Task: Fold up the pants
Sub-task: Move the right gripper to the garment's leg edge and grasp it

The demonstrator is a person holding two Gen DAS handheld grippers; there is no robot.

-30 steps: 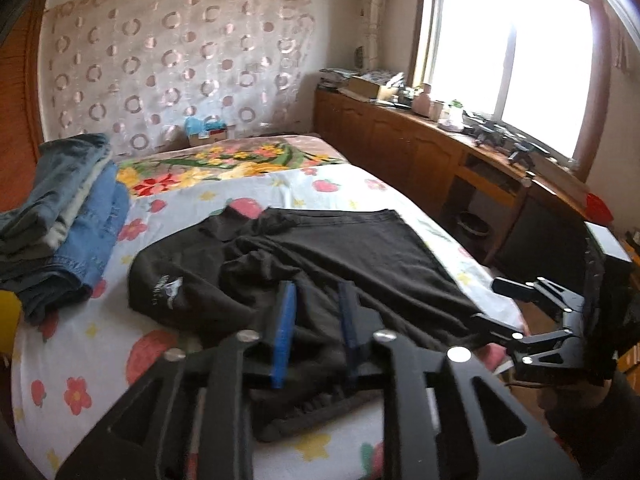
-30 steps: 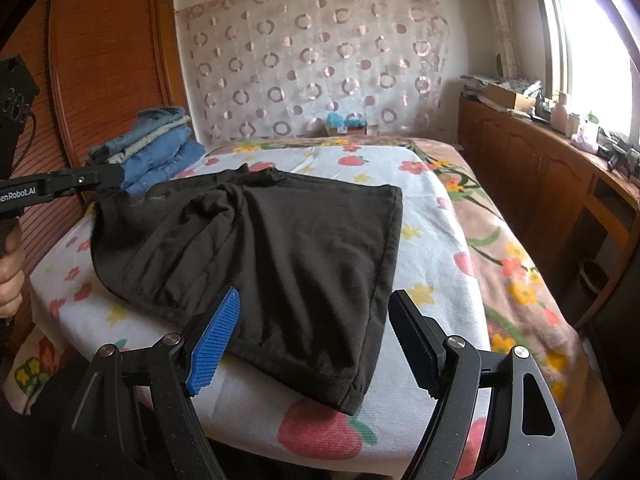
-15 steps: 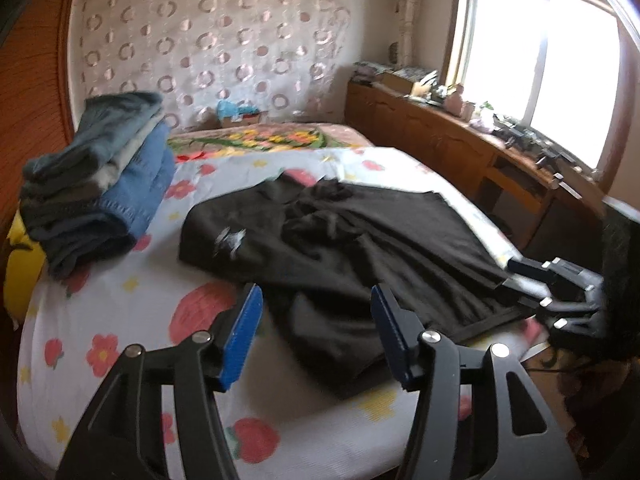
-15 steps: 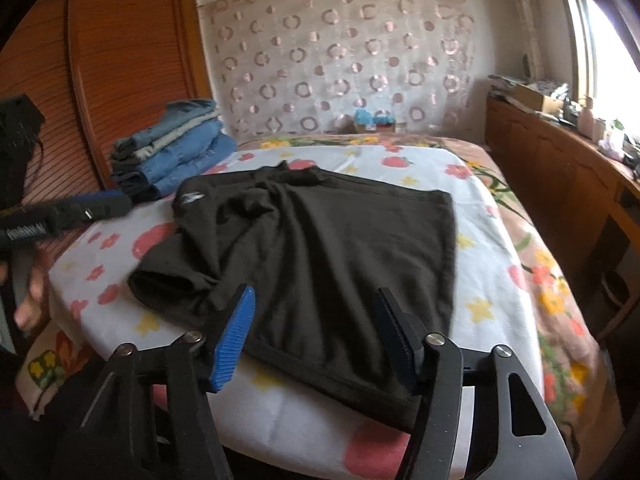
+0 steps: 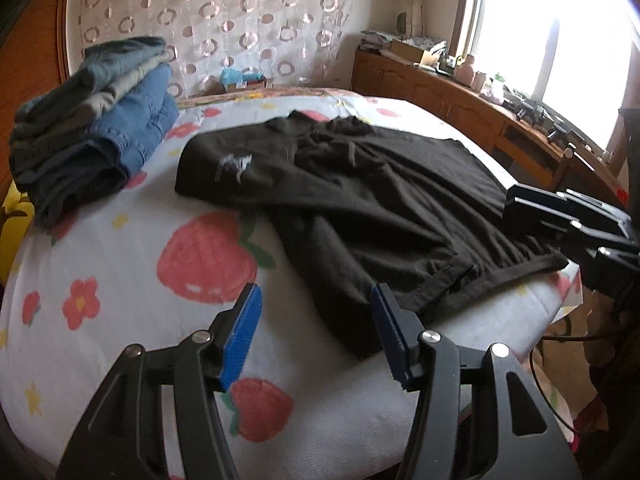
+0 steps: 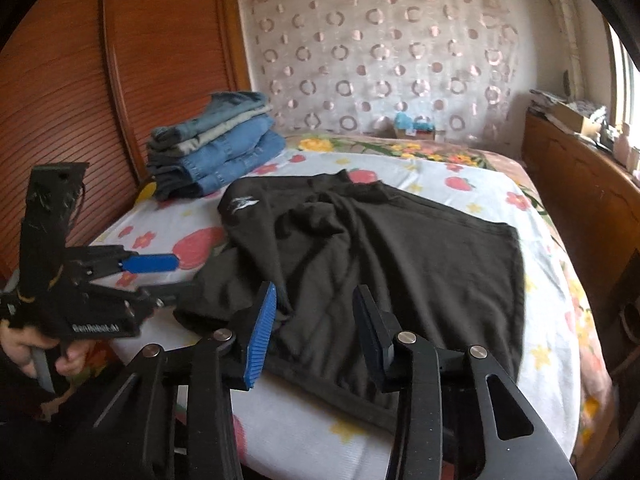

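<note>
Black pants (image 5: 360, 200) lie crumpled on the strawberry-print bed sheet (image 5: 120, 280), with a white logo near the far left corner. My left gripper (image 5: 316, 296) hovers open over the near hem, its right pad above the cloth edge and nothing held. In the right wrist view the pants (image 6: 400, 248) fill the middle. My right gripper (image 6: 316, 292) sits low over their near hem, jaws closing, cloth beneath them, pads not pressing. A hand (image 6: 24, 348) holds the left gripper (image 6: 172, 278) at the left. The right gripper (image 5: 514, 204) also shows at the pants' right edge.
A stack of folded jeans (image 5: 92, 128) (image 6: 216, 148) rests at the bed's far left. A wooden wardrobe (image 6: 80, 100) stands along the left. Low wooden cabinets (image 5: 460, 96) with clutter run under the window on the right. A small blue box (image 6: 414, 124) sits by the curtain.
My left gripper opened, let go of the black cloth and sank toward the bed. My right gripper's jaws narrowed as it slid left along the hem. The pants' left part now lies bunched.
</note>
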